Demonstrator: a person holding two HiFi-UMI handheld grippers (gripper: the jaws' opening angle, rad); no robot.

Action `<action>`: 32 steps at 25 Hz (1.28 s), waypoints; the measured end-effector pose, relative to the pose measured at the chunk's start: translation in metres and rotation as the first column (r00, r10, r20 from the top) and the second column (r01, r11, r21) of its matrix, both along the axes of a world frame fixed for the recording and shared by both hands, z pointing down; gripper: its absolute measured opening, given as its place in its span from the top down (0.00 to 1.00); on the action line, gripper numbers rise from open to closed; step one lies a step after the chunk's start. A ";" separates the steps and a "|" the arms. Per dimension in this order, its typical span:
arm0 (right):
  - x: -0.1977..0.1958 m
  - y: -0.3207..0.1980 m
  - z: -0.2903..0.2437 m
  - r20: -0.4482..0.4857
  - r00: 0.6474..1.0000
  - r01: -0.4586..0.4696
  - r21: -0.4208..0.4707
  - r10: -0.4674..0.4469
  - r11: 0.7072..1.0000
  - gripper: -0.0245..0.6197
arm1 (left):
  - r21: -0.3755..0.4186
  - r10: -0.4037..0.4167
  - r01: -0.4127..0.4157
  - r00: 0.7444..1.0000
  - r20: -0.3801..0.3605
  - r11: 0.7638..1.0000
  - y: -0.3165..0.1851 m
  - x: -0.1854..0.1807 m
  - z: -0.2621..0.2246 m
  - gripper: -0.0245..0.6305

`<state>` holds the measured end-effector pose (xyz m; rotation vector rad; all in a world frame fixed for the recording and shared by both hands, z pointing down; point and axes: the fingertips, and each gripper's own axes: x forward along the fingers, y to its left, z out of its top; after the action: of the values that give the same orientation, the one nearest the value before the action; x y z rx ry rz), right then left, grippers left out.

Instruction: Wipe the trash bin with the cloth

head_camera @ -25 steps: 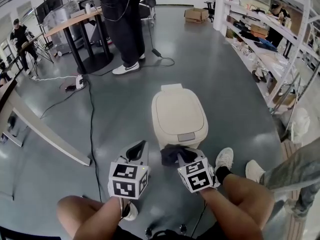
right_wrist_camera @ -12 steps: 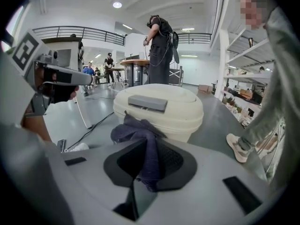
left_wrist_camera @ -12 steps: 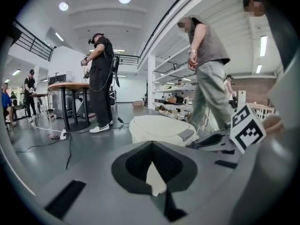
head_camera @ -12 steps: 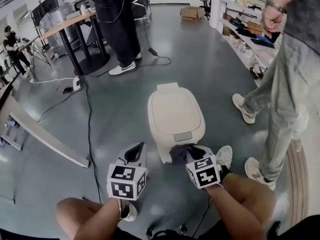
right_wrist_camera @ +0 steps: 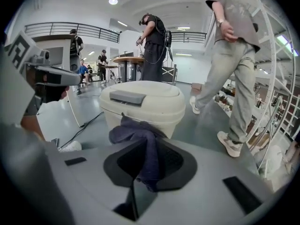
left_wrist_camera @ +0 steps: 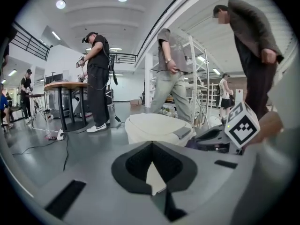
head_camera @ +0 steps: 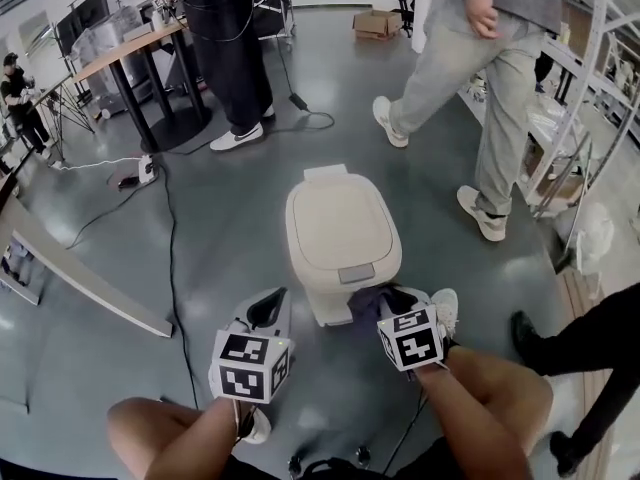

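Bin is sitting on the floor just ahead of me, lid down and latch facing me, so its front is within easy reach. I am clamping the cloth in my right gripper. The jaws are closing on one fold while the loose bunch is spilling forward against the bin's near front, just under the lid's edge. Held that way, fabric and not jaw is meeting the plastic. My left gripper is hanging just beside the bin's left front corner, not touching it, jaws together on nothing. I judge I am keeping it free to steady the bin if it slides.

Counting: one bin, one cloth, two grippers. Four other people are showing in the head view: two beyond the bin, one at the right edge, one far left.
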<state>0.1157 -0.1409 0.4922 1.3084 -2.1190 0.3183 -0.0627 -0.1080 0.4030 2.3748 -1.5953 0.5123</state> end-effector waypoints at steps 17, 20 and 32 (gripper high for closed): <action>0.033 -0.021 0.009 -0.104 0.994 0.023 -0.032 -0.026 0.999 0.88 | -0.001 -0.057 0.057 0.998 0.005 0.998 -0.017 -0.020 -0.006 0.96; 0.031 -0.018 0.009 -0.103 0.993 0.049 -0.038 -0.052 0.998 0.88 | -0.004 -0.073 0.073 0.997 0.007 0.997 -0.021 -0.027 -0.006 0.96; -0.054 0.040 0.014 -0.093 0.955 0.276 -0.056 -0.280 0.960 0.88 | -0.005 -0.043 0.043 0.999 0.012 0.999 -0.012 -0.014 -0.001 0.96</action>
<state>0.0615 -0.1009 0.5066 0.9639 -2.1629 0.1731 -0.0770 -0.1202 0.4024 2.3322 -1.6441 0.5228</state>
